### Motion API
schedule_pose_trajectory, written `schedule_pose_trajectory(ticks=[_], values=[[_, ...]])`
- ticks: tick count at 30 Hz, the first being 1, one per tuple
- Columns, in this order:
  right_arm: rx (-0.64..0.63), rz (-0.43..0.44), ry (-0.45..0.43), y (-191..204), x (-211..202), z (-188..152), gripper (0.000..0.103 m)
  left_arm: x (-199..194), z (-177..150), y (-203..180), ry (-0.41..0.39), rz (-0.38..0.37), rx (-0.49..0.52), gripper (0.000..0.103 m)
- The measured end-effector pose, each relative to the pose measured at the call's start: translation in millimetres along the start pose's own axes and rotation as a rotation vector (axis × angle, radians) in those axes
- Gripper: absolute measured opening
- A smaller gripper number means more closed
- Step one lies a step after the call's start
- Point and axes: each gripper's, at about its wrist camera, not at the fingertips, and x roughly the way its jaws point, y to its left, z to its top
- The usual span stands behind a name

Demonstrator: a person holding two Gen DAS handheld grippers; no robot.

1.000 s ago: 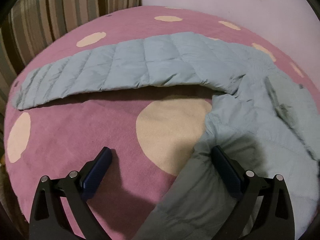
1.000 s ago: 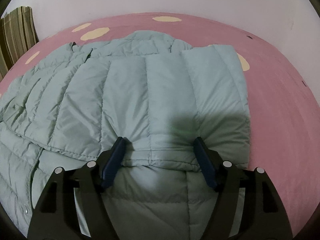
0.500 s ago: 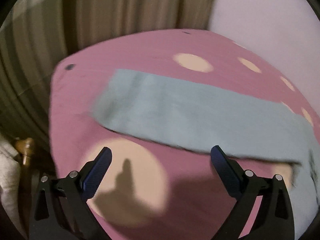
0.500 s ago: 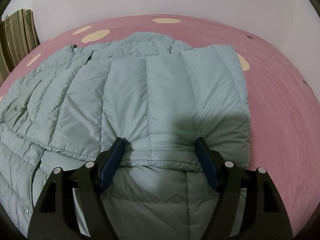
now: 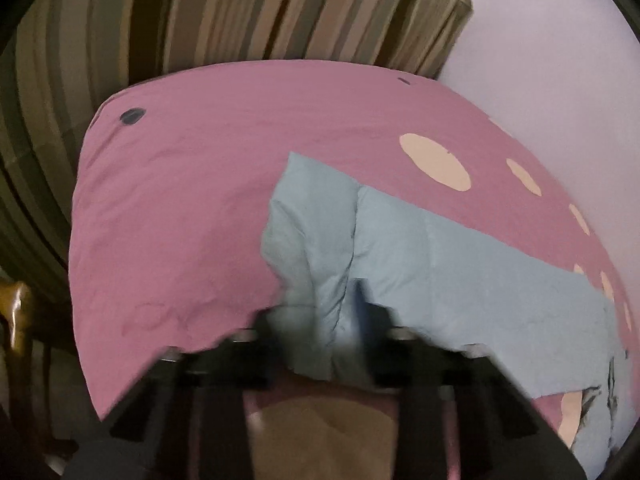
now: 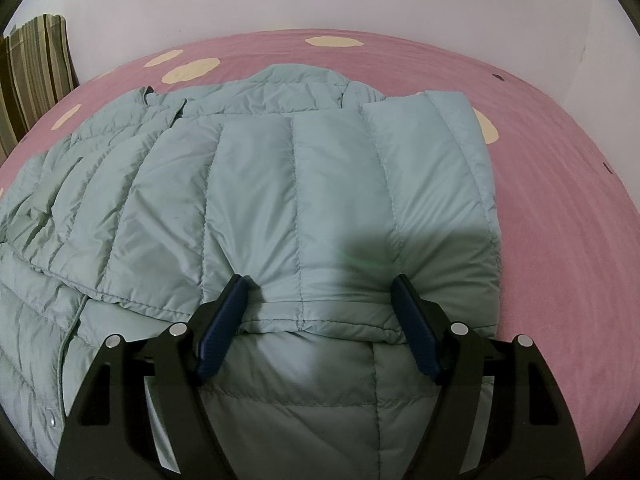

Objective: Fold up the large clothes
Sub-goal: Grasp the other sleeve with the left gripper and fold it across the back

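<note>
A pink bedspread with cream polka dots (image 6: pixel 560 184) covers the bed beside a pale wall, with striped brown-and-olive curtains (image 5: pixel 240 12) behind the far corner. On it lies a large pale blue-green quilted puffer jacket (image 6: pixel 256 184), its body spread across the middle of the bed and one panel already turned over onto the front.

The left gripper (image 5: pixel 320 320), blurred in its own view, has its jaws drawn close on the cuff end of the jacket's long outstretched sleeve (image 5: pixel 460 260), which bunches into a raised ridge between them; the rest of the sleeve trails flat to the right across the spread. The right gripper (image 6: pixel 320 320) stands wide open and holds nothing, its blue-padded fingers (image 6: pixel 224 320) resting on the folded panel's hem and apparently pressing it against the jacket's lower half.

The step in hand looks like bringing the sleeve in over the body. Doing it well likely means keeping a firm pinch through both layers of the slippery, puffy shell, lifting the cuff just clear of the bedspread so it does not drag and twist, and carrying it straight toward the body. The open right gripper is best left anchoring the turned panel, since the springy filling may push that fold back open.
</note>
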Motion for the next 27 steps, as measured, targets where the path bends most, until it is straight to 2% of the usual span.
schedule_pose_trajectory(ticks=[4,8,11,15,20,27], values=[[-0.001,0.000,-0.001,0,0,0,0.074,-12,5,-14,-0.036,-0.008,0.053,0.006],[-0.001,0.000,-0.001,1,0,0,0.074,-35,6,-54,-0.091,-0.050,0.117,0.006],[0.000,0.003,-0.003,0,0,0,0.074,-51,1,-106,-0.122,-0.072,0.211,0.005],[0.003,0.009,-0.004,-2,0,0,0.074,-72,-19,-179,-0.148,-0.142,0.335,0.005],[0.010,0.016,-0.006,-2,0,-1,0.075,-97,-53,-277,-0.127,-0.281,0.458,0.005],[0.025,0.034,-0.010,-4,-1,-1,0.075,-120,-118,-386,-0.108,-0.389,0.639,0.005]])
